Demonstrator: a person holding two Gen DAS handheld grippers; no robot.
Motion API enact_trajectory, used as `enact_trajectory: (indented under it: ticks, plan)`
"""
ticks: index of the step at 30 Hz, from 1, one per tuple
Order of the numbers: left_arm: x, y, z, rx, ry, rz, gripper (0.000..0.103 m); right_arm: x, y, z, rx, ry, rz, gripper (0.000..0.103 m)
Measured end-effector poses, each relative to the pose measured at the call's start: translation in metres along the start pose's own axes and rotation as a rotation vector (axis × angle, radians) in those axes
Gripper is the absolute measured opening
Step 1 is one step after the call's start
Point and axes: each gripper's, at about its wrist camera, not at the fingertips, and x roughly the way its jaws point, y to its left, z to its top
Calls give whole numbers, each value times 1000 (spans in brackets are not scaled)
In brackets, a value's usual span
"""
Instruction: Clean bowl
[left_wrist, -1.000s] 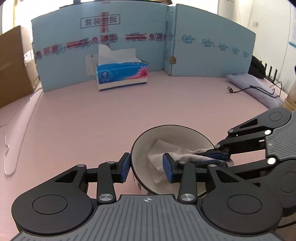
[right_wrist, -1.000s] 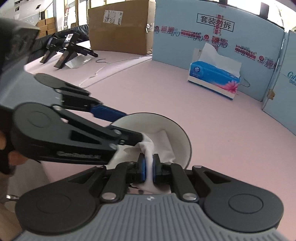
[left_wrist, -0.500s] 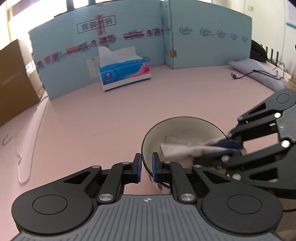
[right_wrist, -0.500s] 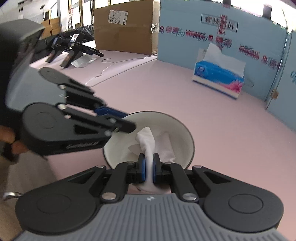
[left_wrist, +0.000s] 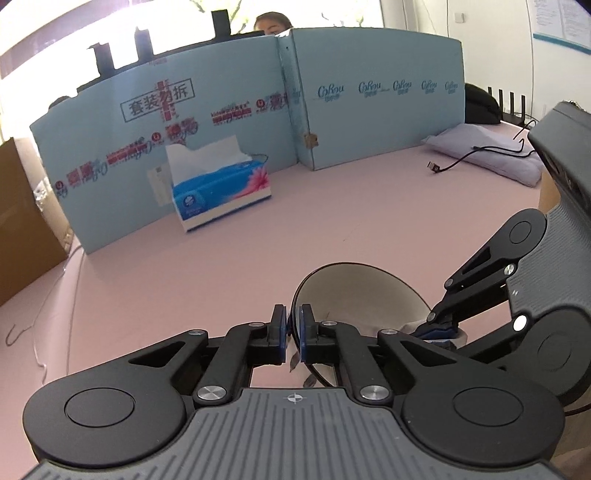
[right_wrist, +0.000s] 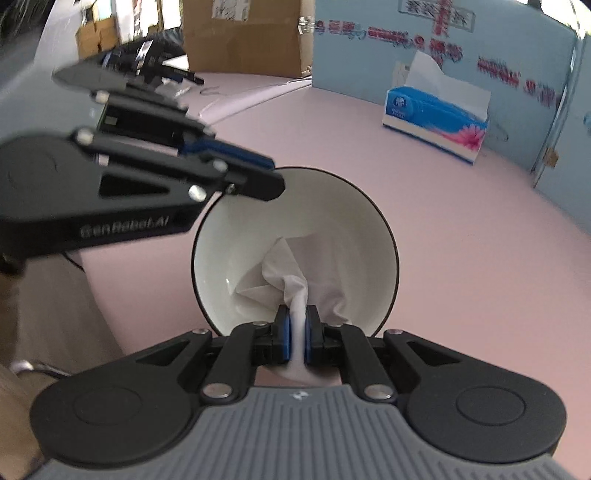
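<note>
- The right gripper (right_wrist: 295, 332) has its jaws closed tight on a bunch of white tissue (right_wrist: 295, 284). The loose part of the tissue spreads on the inner wall and the bottom of the bowl (right_wrist: 229, 258).
- The left gripper (left_wrist: 293, 332) is closed on the rim of the bowl (left_wrist: 354, 291), one pad outside the wall and one pad inside. In the right wrist view its fingers (right_wrist: 236, 162) reach the rim from the left side.
- The bowl looks tilted in this grip, with its opening turned toward the right gripper. I cannot tell if its base touches the pink table (left_wrist: 221, 277) or not.
- My judgement of the progress: both holds are made, the bowl is steadied and the tissue is inside it, so the wiping can go on. It is in the middle of the task, not at the end.
- The inside that I can see is white and I see no dirt on it. But the tissue covers one part, so I cannot say that the bowl is clean.
- What is left, as I judge it: to rub the tissue around the rest of the inner wall, then to take the tissue out and to put the bowl down flat.
- Far behind, the tissue box (left_wrist: 221, 188) stands near the blue board (left_wrist: 369, 122), well apart from the bowl. A fresh sheet sticks out of it, if one more is needed.
</note>
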Motion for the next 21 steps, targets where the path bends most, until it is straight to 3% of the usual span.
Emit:
enact_trajectory:
  ticks: [3,8,21]
  plan:
    - [-1,-1,2,-1,-6,-3,9,3,11,-2,-121,-5,-109,7]
    - [-1,0,2,-4,-8,-11,9,7,19,-2,-237,-24,-213,7]
    - [4,8,0,-28,2,-23,11,14,8,24,-269,-90,-231,6]
